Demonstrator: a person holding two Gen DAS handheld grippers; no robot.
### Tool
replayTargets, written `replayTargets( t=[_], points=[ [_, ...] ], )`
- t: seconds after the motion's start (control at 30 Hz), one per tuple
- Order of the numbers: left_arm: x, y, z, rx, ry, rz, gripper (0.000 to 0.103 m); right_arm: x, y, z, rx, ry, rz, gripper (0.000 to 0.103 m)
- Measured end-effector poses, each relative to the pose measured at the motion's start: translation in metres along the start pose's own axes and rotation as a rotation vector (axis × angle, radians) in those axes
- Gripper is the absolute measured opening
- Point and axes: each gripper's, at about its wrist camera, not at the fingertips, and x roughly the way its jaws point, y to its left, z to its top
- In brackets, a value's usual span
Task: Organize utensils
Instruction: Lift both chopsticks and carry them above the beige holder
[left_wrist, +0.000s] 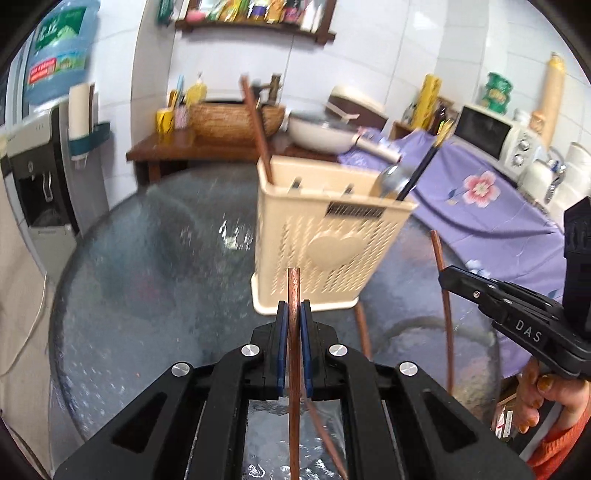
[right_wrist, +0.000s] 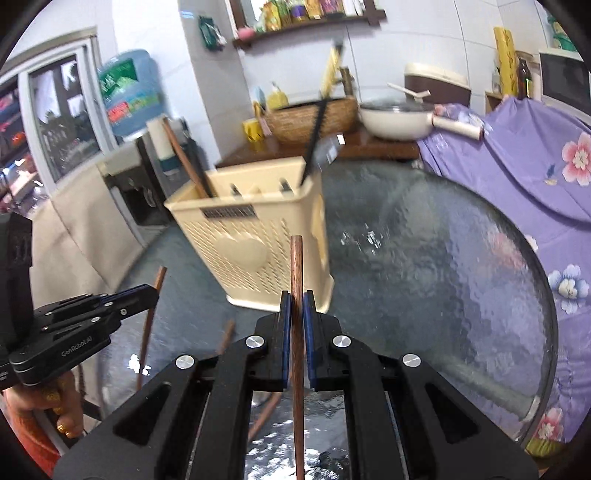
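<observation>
Nearest to us, the left claw (left_wrist: 294, 314) is closed tight on a brown chopstick (left_wrist: 294, 332), which runs straight up between the blue pads with its blunt end poking out just above them. The right claw (right_wrist: 296, 302) is closed the same way on a second chopstick (right_wrist: 296, 332), also upright in its grip. Each claw shows from the side in the other's view, with a hand wrapped around its handle. Both sticks hang above the round glass surface (left_wrist: 147, 258), their lower ends trailing down toward it; we cannot tell whether those ends touch it. Just beyond stands the cream utensil holder (left_wrist: 325, 236), a perforated plastic basket with a heart on its front, upright on the glass. It already carries one brown chopstick in its left corner and a spoon (left_wrist: 391, 177) with a dark stick in its right. To do this step well, we judge that each stick should be raised until its lower end clears the rim, tipped steeper, then lowered into the left compartment beside its match, one claw at a time so the two do not cross. Farther back sit a wooden side table, a pan (left_wrist: 321, 134) and a shelf.
</observation>
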Motion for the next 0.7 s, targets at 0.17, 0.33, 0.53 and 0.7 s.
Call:
replayTargets(
  t=[0.17,0.33,0.53,0.7],
  points=[
    [-0.029,-0.002,0.011,0.015,-0.063,-0.029,0.007,-0.035,0.005,0.012,-0.012,-0.049,0.05,0.008],
    [-0.053,-0.009,0.018,0.041,-0.11,-0.042,0.007,-0.055,0.007,0.016,-0.025,-0.067,0.078,0.008],
    [-0.068,-0.01,0.025,0.069,-0.132,-0.056,0.007,-0.067,0.01,0.018,-0.051,-0.072,0.089,0.007],
    [-0.077,-0.009,0.029,0.08,-0.143,-0.059,0.007,-0.076,0.014,0.022,-0.074,-0.093,0.088,0.007]
  ],
)
